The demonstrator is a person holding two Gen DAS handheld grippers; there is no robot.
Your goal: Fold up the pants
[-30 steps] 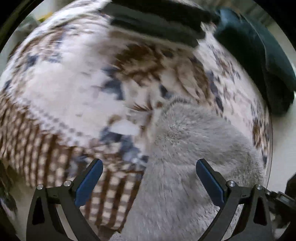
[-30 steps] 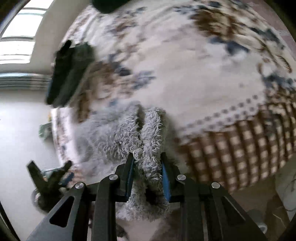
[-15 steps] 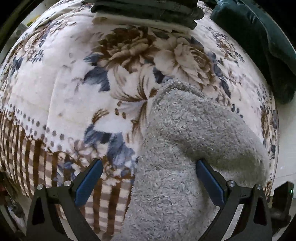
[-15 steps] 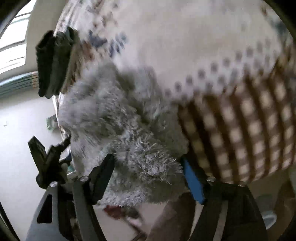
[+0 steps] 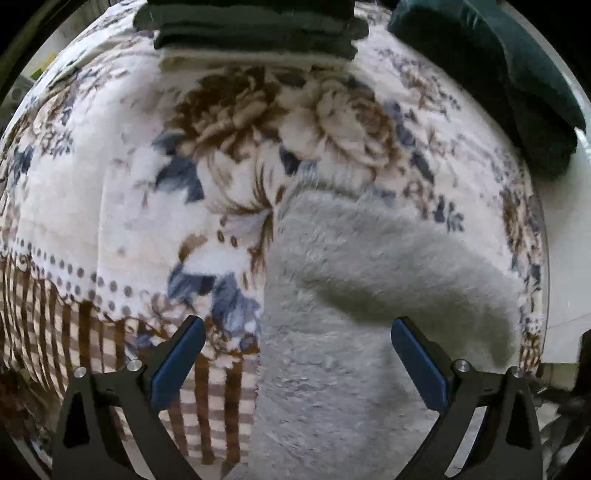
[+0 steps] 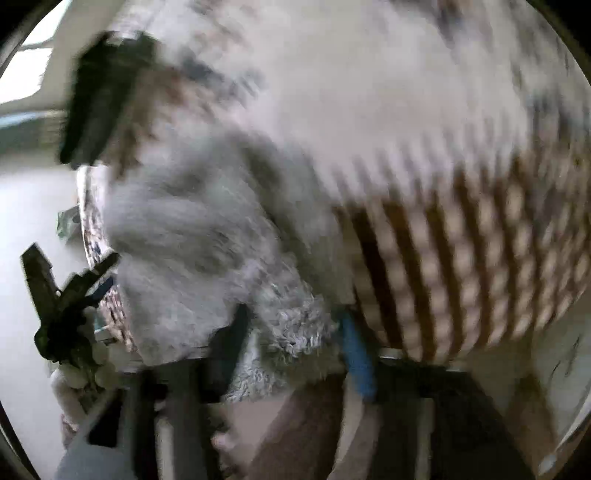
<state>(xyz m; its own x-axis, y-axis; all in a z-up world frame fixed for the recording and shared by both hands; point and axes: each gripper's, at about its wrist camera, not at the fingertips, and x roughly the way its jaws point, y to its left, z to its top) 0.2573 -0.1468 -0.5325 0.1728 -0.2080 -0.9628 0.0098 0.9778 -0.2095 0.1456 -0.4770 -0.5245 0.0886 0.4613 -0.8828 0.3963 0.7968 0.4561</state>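
Pants (image 5: 369, 295) on blanket (image 5: 110, 184), (stack (image 5: 251, 29) sharp leftward)

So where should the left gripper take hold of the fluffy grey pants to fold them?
Probably the far rounded edge of the fluffy grey pants, where they lie raised on the floral blanket. Come from above with the open left gripper, pinching the lifted fold rather than flat pile.

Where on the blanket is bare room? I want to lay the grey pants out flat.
Free: the pale stretch of blanket left of the grey pants, between the dotted border and the dark folded stack. Crowded: the far edge and the corner with the dark green bundle.
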